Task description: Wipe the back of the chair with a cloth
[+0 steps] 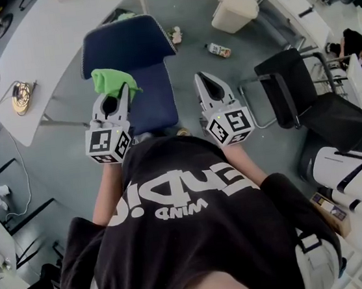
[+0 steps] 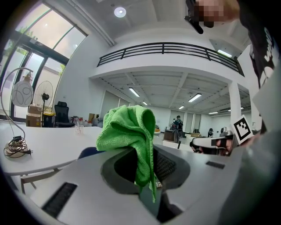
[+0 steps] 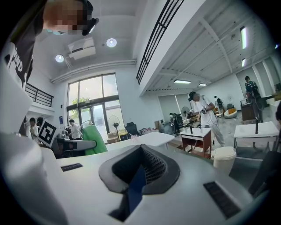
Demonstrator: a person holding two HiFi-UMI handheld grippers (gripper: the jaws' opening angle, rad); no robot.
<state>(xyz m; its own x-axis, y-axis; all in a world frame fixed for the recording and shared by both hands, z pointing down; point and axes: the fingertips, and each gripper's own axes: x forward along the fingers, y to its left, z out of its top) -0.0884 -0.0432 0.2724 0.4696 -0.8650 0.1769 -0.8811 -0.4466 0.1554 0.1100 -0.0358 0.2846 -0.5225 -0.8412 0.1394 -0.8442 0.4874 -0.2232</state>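
Seen from above, a person in a black T-shirt (image 1: 192, 237) with white print holds out a gripper in each hand. The left claw (image 1: 123, 89) pinches a bunched green cloth (image 1: 113, 81), and a loose fold of it hangs down between the jaws. The right claw (image 1: 201, 78) is pressed together with nothing in it. Just beyond both claws stands a blue chair (image 1: 141, 60) on the grey floor (image 1: 204, 13). From this view the cloth overlaps the left edge of its seat, though whether they touch cannot be told. A black chair (image 1: 296, 94) stands to the right. Further off, a bottle (image 1: 220, 50) lies on the floor near a white bin (image 1: 233, 10). A long white tabletop (image 1: 44, 46) runs along the left.
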